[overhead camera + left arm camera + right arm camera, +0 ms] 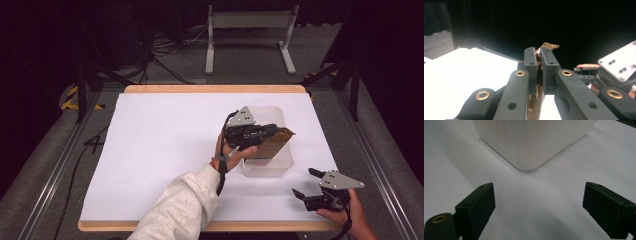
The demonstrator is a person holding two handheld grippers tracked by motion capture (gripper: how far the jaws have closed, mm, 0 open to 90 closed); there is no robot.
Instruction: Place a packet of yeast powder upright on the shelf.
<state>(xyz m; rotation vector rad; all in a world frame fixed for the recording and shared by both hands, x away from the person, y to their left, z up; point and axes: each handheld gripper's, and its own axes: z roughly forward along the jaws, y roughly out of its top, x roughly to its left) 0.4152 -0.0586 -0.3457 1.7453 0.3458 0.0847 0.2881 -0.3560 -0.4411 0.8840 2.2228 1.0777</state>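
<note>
A flat brown, shiny packet [276, 141] hangs tilted over the clear plastic bin [268, 167] at the table's right side. My left gripper [272, 129] is shut on it, held above the bin. In the left gripper view the two jaws press together on the gold-brown packet [547, 46], whose crumpled top sticks out above them. My right gripper [306, 183] rests low near the table's front right corner, open with nothing between its fingers. In the right gripper view, its gripper [539, 200] faces a rounded corner of the ribbed bin [531, 142], a short way off.
A white sheet [165, 145] covers the wooden table. Beyond the far edge stand a white metal frame [250, 30] and floor cables [165, 50]. Aluminium rails run along both sides of the table.
</note>
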